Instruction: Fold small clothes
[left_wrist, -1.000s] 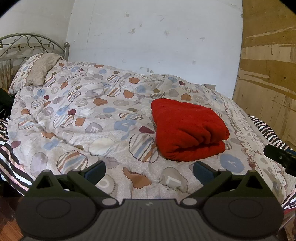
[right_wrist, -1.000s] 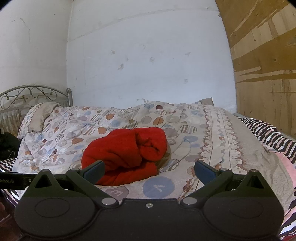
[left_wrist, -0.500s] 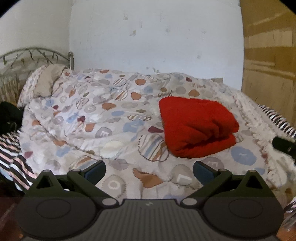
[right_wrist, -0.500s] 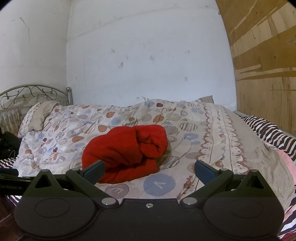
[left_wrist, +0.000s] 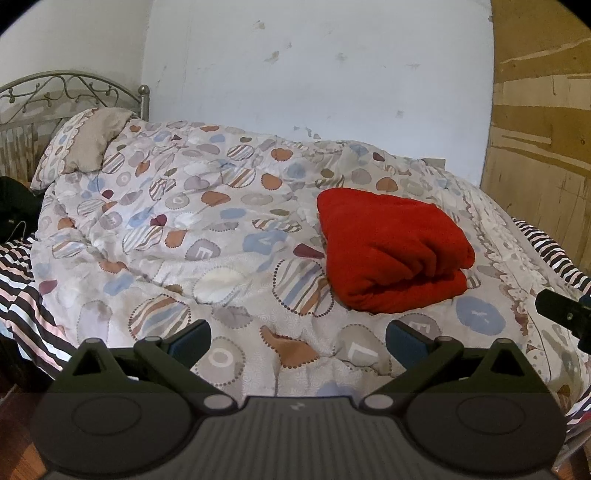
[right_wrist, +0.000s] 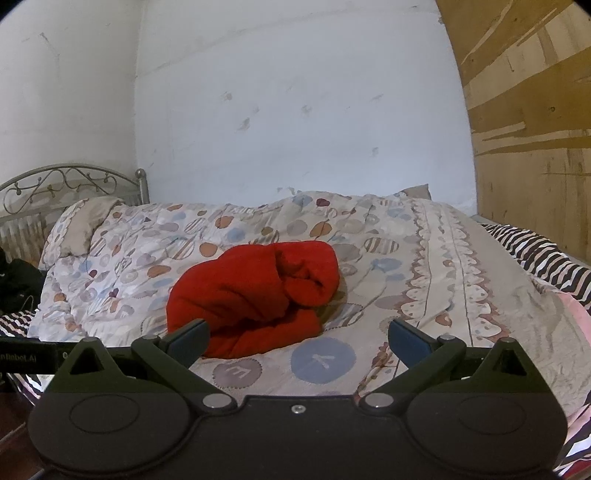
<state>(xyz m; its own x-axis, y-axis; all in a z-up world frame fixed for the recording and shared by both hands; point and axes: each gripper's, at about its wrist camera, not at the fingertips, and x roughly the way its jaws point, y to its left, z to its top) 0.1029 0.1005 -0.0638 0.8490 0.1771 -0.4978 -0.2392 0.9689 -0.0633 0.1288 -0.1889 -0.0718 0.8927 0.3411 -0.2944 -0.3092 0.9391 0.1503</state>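
A home bedroom: a bed with patterned quilt (left_wrist: 192, 236), pillow (left_wrist: 88, 144); wrought-metal headboard (left_wrist: 55, 88).

Both tools look alike: the left gripper (left_wrist: 298, 339) and the right gripper (right_wrist: 298, 336) have matte black bodies, round discs at each side, silver pivot screws and blue finger pads (left_wrist: 402, 338) (the left body is ribbed).

Bare quilt (left_wrist: 207, 236) is left open across the middle of the bed and toward its head end, up to the pillow (left_wrist: 88, 144) and metal headboard (left_wrist: 70, 86). Passage near the bed's foot side is blocked only by the folded red garment (left_wrist: 391, 251). Open quilt is also seen between the garment and the bed's near edge.
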